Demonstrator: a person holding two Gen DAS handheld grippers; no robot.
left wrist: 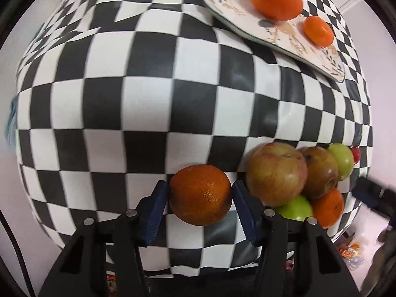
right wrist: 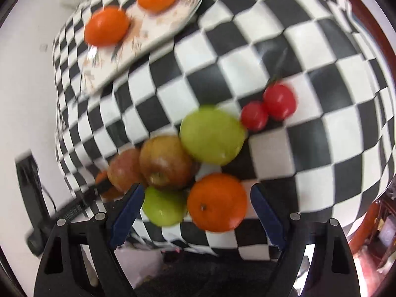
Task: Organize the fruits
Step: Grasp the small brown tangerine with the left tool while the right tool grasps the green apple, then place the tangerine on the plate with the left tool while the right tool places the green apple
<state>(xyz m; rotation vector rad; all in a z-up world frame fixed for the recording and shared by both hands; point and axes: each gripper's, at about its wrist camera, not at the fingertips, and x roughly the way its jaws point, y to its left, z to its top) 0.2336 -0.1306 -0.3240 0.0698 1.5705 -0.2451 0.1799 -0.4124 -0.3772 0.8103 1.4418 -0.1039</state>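
Orange (left wrist: 200, 194) sat clamped between the left gripper (left wrist: 201, 206) pads, just left of the fruit pile (left wrist: 297, 180); right gripper (right wrist: 196, 219) hung wide, unclenched, straddling another orange (right wrist: 217, 201) there.

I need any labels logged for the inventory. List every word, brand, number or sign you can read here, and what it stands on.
None: no readable text in either view.
The plate carries only painted leaf and flower motifs, no lettering.
The oranges, apples and tomatoes show no stickers.
The checkered cloth is plain squares.
Bright packaging on the floor at the left wrist view's lower right is too small and blurred to read.
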